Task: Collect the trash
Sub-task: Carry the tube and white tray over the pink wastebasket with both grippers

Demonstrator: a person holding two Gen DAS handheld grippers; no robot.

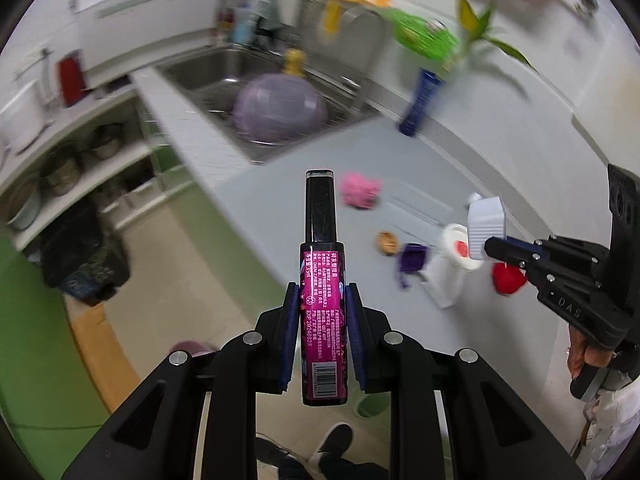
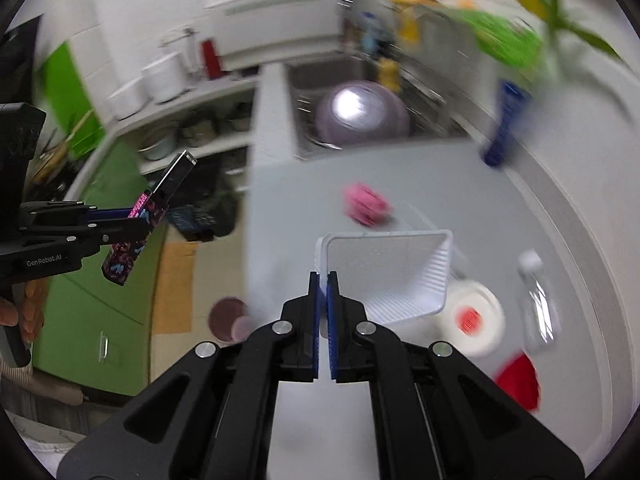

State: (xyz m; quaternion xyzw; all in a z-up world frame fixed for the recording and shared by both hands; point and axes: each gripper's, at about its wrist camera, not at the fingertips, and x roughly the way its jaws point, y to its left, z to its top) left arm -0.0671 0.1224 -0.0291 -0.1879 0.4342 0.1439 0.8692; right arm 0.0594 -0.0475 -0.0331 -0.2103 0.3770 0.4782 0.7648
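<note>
Counter (image 1: 304, 176): pale grey worktop, the sink (image 1: 224, 76) at its far end; we take it as the pick-up zone, since the loose litter lies across its right half

Bin bag (image 1: 80, 256): black, on the floor left of the counter; we judge it the likely drop point, though blur hides its opening

White tray (image 2: 394, 276): ribbed plastic tub, our right gripper (image 2: 323, 280) clamped on its thin near wall, so it hangs tilted above the counter with its open mouth towards the camera

Tube (image 1: 322, 300): black and pink, black cap pointing far; our left gripper (image 1: 322, 300) is closed on its printed body, held clear of the counter, out over the floor. Legible: "EXP 20240328", a barcode, a recycling mark; the rest is small Chinese print we cannot read

Markings: "GenRobot.AI" on the left gripper, "DAS" on the right

Still on the counter: white lidded tub (image 2: 472, 320), clear bottle (image 2: 538, 300), pink wad (image 2: 366, 204), red scrap (image 2: 518, 380)
</note>
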